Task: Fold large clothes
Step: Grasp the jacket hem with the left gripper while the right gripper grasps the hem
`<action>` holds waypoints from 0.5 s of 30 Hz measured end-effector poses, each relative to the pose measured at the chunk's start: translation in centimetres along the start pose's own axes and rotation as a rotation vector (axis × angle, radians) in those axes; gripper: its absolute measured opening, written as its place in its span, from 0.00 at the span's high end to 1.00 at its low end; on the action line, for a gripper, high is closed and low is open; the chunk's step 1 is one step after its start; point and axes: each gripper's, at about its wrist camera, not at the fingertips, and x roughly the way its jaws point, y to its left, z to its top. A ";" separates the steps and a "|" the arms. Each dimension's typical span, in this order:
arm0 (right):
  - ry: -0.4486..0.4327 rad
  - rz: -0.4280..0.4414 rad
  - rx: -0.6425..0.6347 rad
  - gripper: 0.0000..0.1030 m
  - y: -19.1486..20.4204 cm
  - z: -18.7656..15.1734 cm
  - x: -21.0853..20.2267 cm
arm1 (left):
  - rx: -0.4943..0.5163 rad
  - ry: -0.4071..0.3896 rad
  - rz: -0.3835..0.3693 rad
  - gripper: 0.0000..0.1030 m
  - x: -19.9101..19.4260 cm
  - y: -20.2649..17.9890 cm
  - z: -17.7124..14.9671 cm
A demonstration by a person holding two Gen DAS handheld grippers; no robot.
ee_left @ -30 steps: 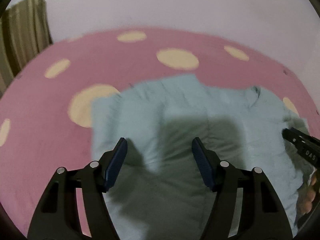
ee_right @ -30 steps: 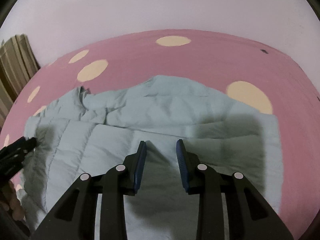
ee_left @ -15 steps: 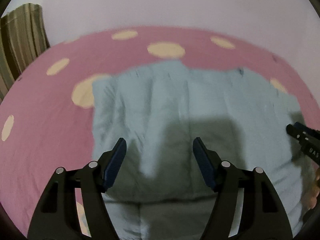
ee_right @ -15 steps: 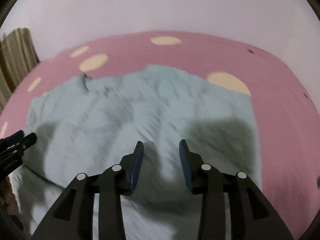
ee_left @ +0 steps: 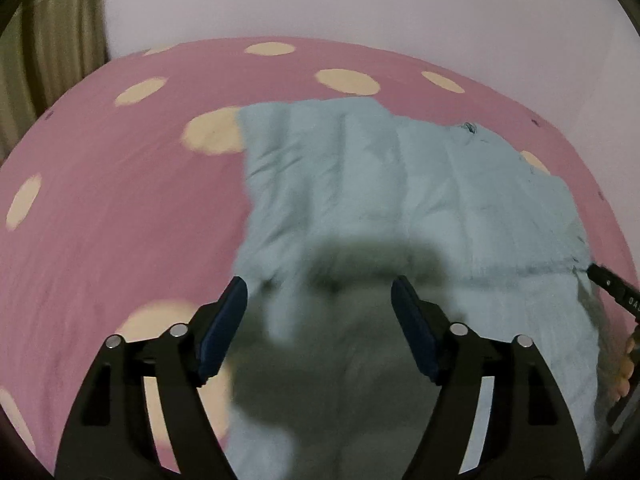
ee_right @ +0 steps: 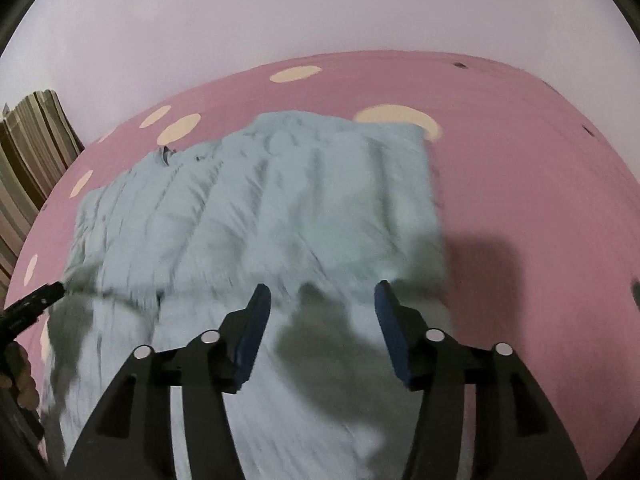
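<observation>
A large pale blue quilted garment [ee_left: 400,200] lies spread on a pink bed, its far part folded over the near part. The same garment [ee_right: 280,208] fills the middle of the right wrist view. My left gripper [ee_left: 319,304] hovers above the garment's left part, jaws opening, nothing between the blue pads. Over the garment's right edge my right gripper [ee_right: 322,312] hangs with its jaws opening too, and no cloth is pinched. Each gripper's tip shows at the edge of the other's view.
The pink bedspread [ee_left: 120,208] with cream dots [ee_right: 400,118] surrounds the garment on the left, right and far sides. A plain pale wall [ee_right: 320,8] stands behind the bed. A striped curtain [ee_left: 52,40] hangs at the far left. A hand [ee_left: 626,372] shows at the right edge.
Both grippers pulled back toward the near side, so more bedspread and the garment's folded edge came into view. The right jaws widened a lot, the left a little.
</observation>
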 end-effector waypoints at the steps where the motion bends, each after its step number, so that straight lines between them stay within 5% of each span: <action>1: 0.005 -0.001 0.012 0.46 -0.9 -0.8 -0.6 | -0.020 0.006 -0.004 0.27 -1.0 1.0 -1.3; 15: 0.080 0.033 0.135 0.39 -8.7 -12.2 -6.5 | -0.125 0.121 -0.034 0.25 -7.5 5.9 -13.9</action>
